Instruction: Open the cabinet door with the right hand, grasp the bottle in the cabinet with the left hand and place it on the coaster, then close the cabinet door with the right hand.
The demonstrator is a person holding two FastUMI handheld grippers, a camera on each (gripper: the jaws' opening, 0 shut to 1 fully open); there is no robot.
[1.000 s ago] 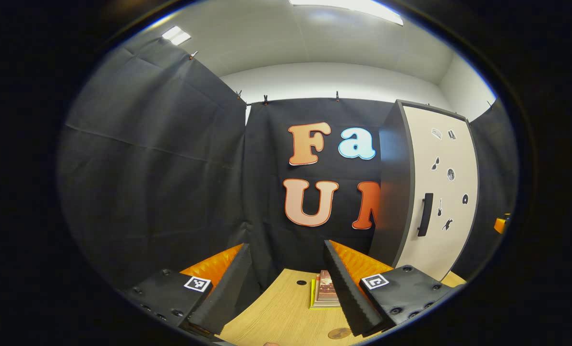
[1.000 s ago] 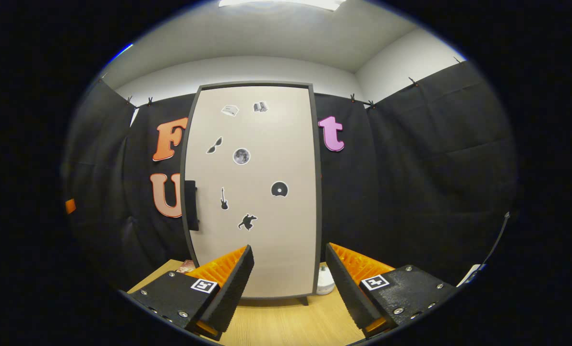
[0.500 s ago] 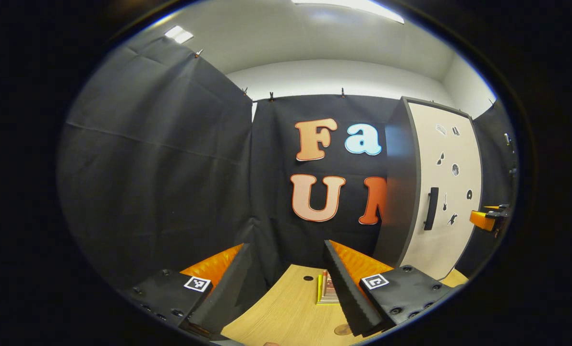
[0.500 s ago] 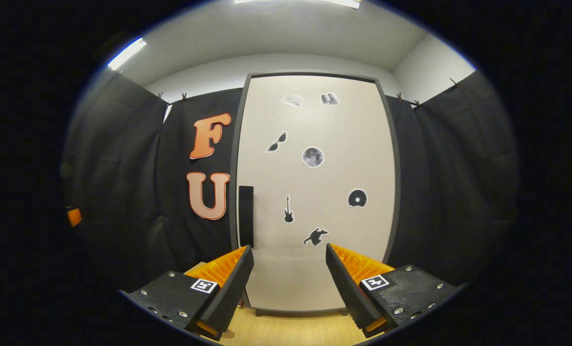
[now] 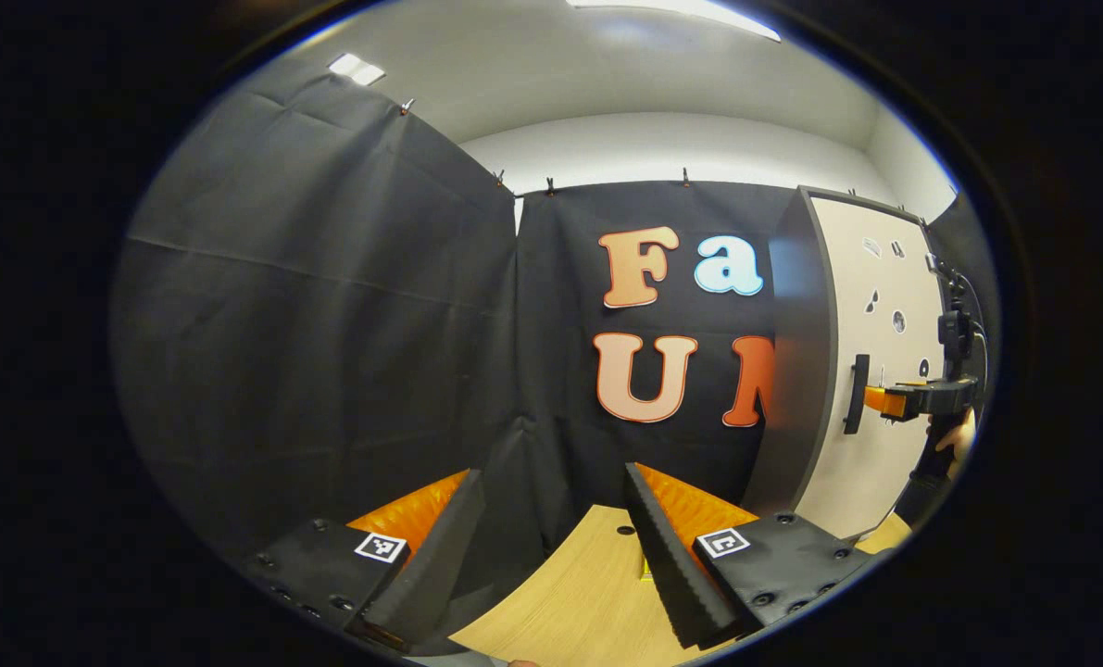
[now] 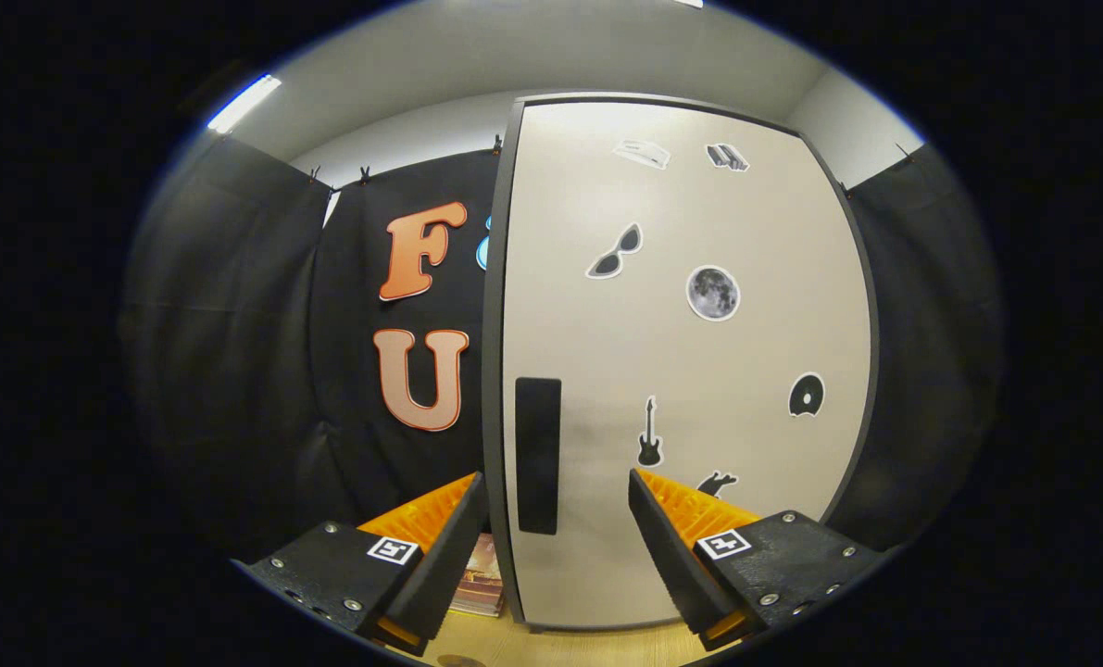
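The cabinet's beige door (image 6: 681, 371) stands closed, with a black vertical handle (image 6: 538, 454) near its left edge. My right gripper (image 6: 551, 547) is open, close in front of the door, and the handle lies in line with the gap between its fingers. In the left gripper view the cabinet (image 5: 875, 371) is at the right with its handle (image 5: 856, 394), and the right gripper (image 5: 889, 400) reaches toward that handle, held by a hand (image 5: 958, 440). My left gripper (image 5: 551, 556) hangs open above the wooden table (image 5: 570, 593). Whatever is inside the cabinet is hidden by the door.
A small stack of books (image 6: 479, 585) lies on the table left of the cabinet's foot. A dark cable hole (image 5: 625, 531) sits in the tabletop near the back wall. Black cloth walls close in the booth at left and behind.
My right gripper has moved closer to the door and leftward, bringing the handle in line with its fingers. The left gripper view has swung left, and the right gripper now shows beside the handle.
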